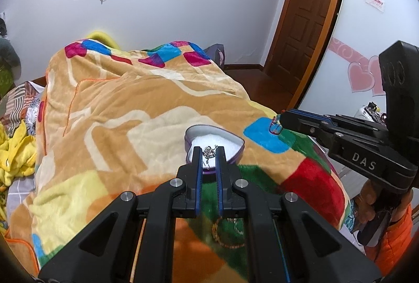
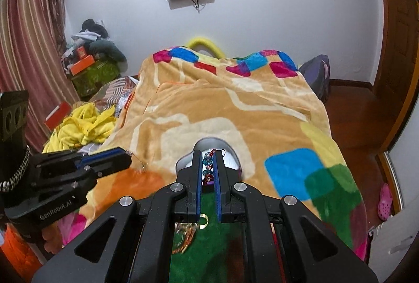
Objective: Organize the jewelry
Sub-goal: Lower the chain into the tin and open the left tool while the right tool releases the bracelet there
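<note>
A purple heart-shaped box with a white lining sits open on the blanket; it also shows in the right wrist view. My left gripper is shut on a small silver jewelry piece just above the box. My right gripper is shut on a beaded bracelet with blue and red beads, held over the box's near edge. From the left wrist view the right gripper sits right of the box with the bracelet dangling at its tip. Gold jewelry lies on the blanket below my right gripper.
The colourful patchwork blanket covers the bed. Yellow clothes and boxes lie at the left. A wooden door and floor are to the right. A gold chain lies under my left gripper.
</note>
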Demonstrator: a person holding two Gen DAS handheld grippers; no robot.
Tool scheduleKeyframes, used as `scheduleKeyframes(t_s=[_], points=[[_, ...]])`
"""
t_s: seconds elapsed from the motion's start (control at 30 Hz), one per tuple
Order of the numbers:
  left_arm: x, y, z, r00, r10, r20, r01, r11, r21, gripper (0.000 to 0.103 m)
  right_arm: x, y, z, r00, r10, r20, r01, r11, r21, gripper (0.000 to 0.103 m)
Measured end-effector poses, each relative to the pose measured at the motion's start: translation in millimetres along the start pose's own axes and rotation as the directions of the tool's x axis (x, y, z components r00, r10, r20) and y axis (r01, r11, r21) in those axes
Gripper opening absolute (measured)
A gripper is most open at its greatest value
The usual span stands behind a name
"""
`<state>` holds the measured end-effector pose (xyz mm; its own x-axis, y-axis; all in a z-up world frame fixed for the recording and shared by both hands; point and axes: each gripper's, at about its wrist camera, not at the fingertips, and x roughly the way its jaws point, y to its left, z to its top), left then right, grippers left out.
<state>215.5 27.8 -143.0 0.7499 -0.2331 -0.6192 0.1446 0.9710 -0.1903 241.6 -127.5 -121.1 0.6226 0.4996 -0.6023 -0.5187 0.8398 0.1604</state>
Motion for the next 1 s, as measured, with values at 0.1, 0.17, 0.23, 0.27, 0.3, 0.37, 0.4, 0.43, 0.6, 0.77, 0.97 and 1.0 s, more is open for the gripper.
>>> scheduleKeyframes(t_s=[0.1, 0.17, 0.23, 0.27, 0.3, 0.37, 0.4, 0.43, 0.6, 0.77, 0.97, 1.0], points=[[11, 1, 6, 1.0, -0.011, -0.005, 0.01, 1.0, -0.001, 0.008, 8, -5, 6, 1.0, 0.004, 0.001, -0.004, 1.0, 0.0, 0.007], [18, 1, 10, 1.0, -0.016, -0.01, 0.016, 1.0, 0.0, 0.008, 14, -8, 10, 1.0, 0.008, -0.001, -0.008, 1.0, -0.002, 0.007], [25, 1, 11, 1.0, -0.022, -0.017, 0.022, 1.0, -0.002, 0.008, 21, -9, 13, 1.0, 0.012, -0.006, -0.012, 1.0, -0.007, 0.007], [28, 1, 11, 0.999, -0.025, -0.021, 0.025, 1.0, -0.003, 0.008, 22, -11, 14, 1.0, 0.015, -0.008, -0.015, 1.0, -0.009, 0.007], [32, 2, 12, 0.999, -0.028, -0.027, 0.028, 1.0, -0.004, 0.008, 25, -12, 15, 1.0, 0.018, -0.011, -0.018, 1.0, -0.011, 0.007], [39, 2, 13, 0.999, -0.033, -0.038, 0.033, 0.999, -0.006, 0.008, 32, -13, 17, 0.999, 0.026, -0.019, -0.026, 1.0, -0.014, 0.007], [42, 2, 13, 0.998, -0.036, -0.044, 0.036, 0.999, -0.009, 0.008, 35, -14, 18, 0.999, 0.028, -0.025, -0.029, 0.999, -0.018, 0.007], [46, 3, 13, 0.998, -0.039, -0.051, 0.038, 0.999, -0.011, 0.008, 39, -14, 19, 0.999, 0.028, -0.031, -0.029, 0.999, -0.022, 0.007], [62, 8, 12, 0.995, -0.05, -0.084, 0.048, 0.999, -0.018, 0.008, 56, -19, 18, 0.997, 0.042, -0.069, -0.043, 0.999, -0.02, 0.007], [76, 12, 11, 0.99, -0.072, -0.118, 0.069, 0.997, -0.029, 0.008, 72, -23, 15, 0.992, 0.059, -0.115, -0.062, 0.998, -0.017, 0.007], [88, 13, 10, 0.986, -0.088, -0.145, 0.084, 0.996, -0.029, 0.008, 89, -27, 9, 0.982, 0.071, -0.173, -0.076, 0.997, -0.02, 0.007], [89, 13, 10, 0.985, -0.088, -0.148, 0.085, 0.996, -0.027, 0.008, 92, -28, 8, 0.98, 0.072, -0.183, -0.077, 0.997, -0.021, 0.007]])
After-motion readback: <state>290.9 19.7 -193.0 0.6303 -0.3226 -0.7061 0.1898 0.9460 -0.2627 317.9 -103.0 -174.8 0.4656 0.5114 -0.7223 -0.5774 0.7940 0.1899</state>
